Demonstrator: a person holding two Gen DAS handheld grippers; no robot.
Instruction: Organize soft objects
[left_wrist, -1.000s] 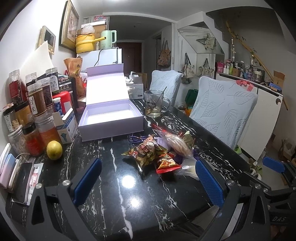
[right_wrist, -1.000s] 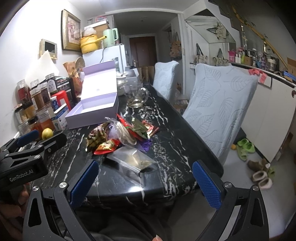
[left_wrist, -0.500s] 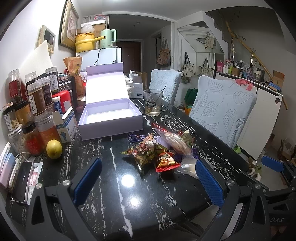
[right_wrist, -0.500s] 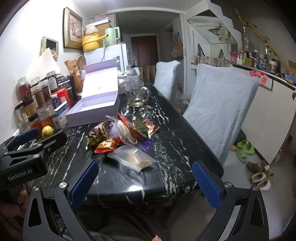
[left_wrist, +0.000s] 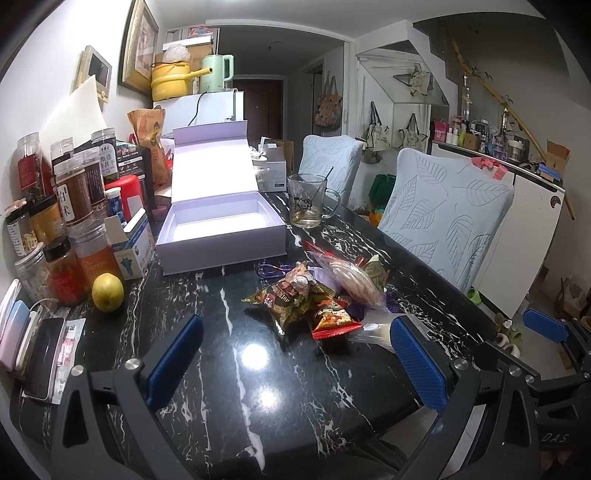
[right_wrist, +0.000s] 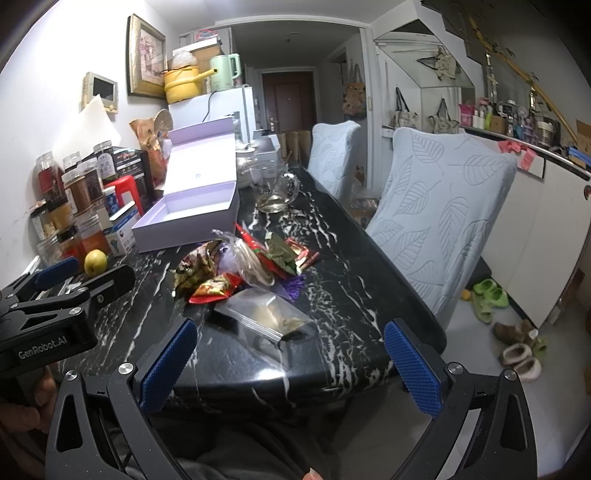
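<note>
**Snack packets heaped mid-bench, both tools still empty**

Black marble fills the left wrist view: the bench (left_wrist: 229, 373) runs away from the camera, with jars (left_wrist: 62, 236) crowding its left edge against the wall and two covered chairs (left_wrist: 443, 218) pressed along its right edge. A lavender box (left_wrist: 221, 236) sits far-left with its lid propped upright, probably meant to receive the goods. The snack packets (left_wrist: 314, 295) lie in a loose pile just beyond and right of centre, near the box. The left hand-held gripper (left_wrist: 295, 354) hovers wide, gripping nothing, with bare stone between it and the pile. A lemon (left_wrist: 107, 292) lies near the jars, out of that path.

From the right wrist view, a clear zip bag (right_wrist: 266, 317) rests nearest, close to the near rim of the bench, touching the pile's near side. The right hand-held gripper (right_wrist: 288, 362) is spread wide and empty, lined up on that bag. A glass mug (right_wrist: 275, 192) stands beside the box's right side, a likely snag when carrying packets across.
</note>
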